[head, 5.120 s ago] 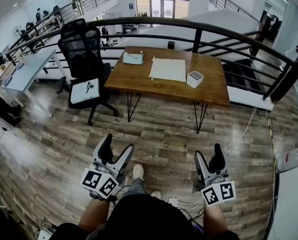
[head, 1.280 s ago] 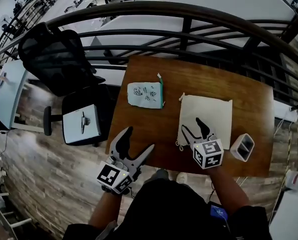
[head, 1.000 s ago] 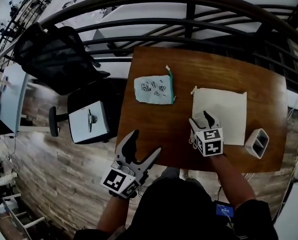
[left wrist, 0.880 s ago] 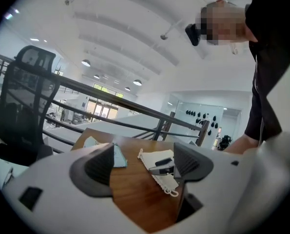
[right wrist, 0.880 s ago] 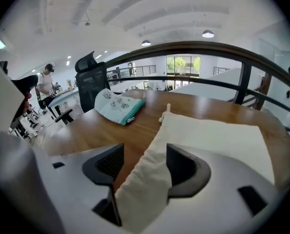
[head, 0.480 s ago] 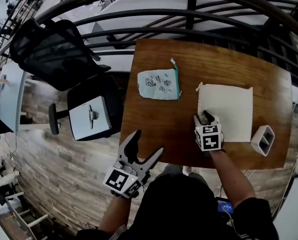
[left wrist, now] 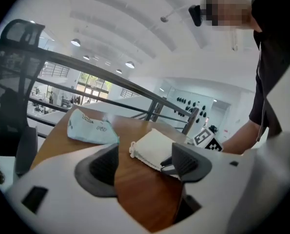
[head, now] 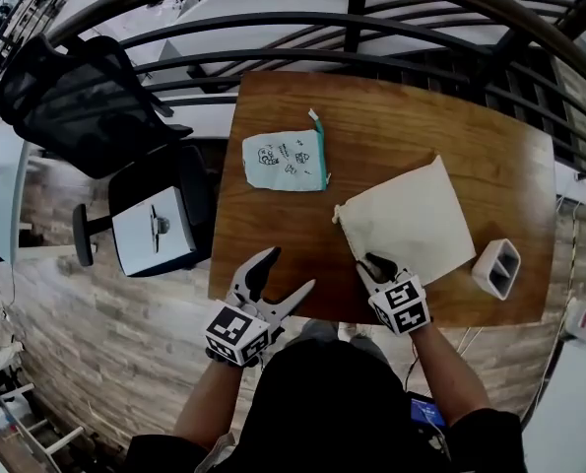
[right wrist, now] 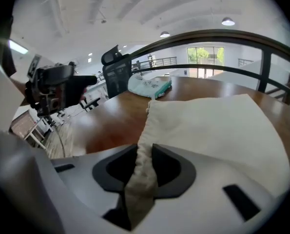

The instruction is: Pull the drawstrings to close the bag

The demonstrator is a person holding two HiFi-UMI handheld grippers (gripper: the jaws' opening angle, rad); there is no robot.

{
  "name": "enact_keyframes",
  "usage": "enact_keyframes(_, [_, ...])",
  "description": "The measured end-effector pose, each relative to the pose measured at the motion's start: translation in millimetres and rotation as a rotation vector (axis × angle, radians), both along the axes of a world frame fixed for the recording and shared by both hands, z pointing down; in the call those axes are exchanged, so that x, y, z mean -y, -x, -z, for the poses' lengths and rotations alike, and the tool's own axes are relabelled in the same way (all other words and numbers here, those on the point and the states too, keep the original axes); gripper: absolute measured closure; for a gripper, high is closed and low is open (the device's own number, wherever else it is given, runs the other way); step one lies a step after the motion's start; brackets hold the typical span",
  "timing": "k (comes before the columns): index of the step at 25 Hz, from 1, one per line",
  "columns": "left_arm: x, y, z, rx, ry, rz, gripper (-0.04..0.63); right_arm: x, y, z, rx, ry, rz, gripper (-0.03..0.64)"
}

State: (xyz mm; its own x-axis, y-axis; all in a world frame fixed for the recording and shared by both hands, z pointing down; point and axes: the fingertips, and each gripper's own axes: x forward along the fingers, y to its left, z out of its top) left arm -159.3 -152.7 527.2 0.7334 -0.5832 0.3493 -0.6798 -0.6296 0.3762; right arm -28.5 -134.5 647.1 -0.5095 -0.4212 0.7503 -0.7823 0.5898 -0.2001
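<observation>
On the wooden counter (head: 401, 126), right of centre, the drawstring bag (head: 416, 215) is lying flat and sitting at a slant to the counter edges. Its cream fabric is showing no bulge, and its gathered edge (right wrist: 144, 130) is facing the left side of the counter. The right tongs (right wrist: 144, 160) are clamping this gathered edge at the corner of the bag nearest the operator. Their jaws have just been closing, and the bunched fabric is standing pinched between the two pads, rising from the counter into the grip. The right tongs are pointing steeply downward, with the marker cube sitting just inside the near counter edge. The left tongs (left wrist: 144, 164) are hovering over the near left part of the counter, well apart from the bag. Their jaws are standing wide apart and nothing is lying between them; only bare wood is showing through the gap. A light blue pouch (head: 285, 161) with printed figures is lying flat on the far left part of the counter, apart from the bag. A small white container (head: 496, 268) is standing near the right near corner of the counter, just beside the bag's right edge. A black office chair (head: 86, 97) is standing on the floor to the left of the counter. A dark metal railing (right wrist: 222, 32) is curving behind the far side.
</observation>
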Motion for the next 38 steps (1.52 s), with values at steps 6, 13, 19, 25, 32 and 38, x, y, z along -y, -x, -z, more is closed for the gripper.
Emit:
enact_keyframes(6, [-4,-29,-44,0.141,0.027,-0.147,0.359,-37,-4,2,-0.039,-0.039,0.17,0.523])
enact_keyframes(13, [-12,-63,-85,0.338,0.042,-0.367,0.36,-60,-14,5,-0.041,-0.048,0.301,0.522])
enact_keyframes(19, [-12,-81,-111,0.433,0.071,-0.475,0.385,-65,-15,3,-0.042,-0.057,0.352,0.52])
enact_keyframes(25, [-9,-90,-121,0.462,0.09,-0.543,0.405,-68,-15,2,-0.059,-0.083,0.364,0.518])
enact_keyframes(32, [-8,-89,-124,0.506,0.103,-0.603,0.491,-71,-19,0,-0.071,-0.096,0.401,0.518])
enact_keyframes(38, [-18,-83,-122,0.526,0.116,-0.623,0.508,-74,-23,0,-0.091,-0.115,0.442,0.518])
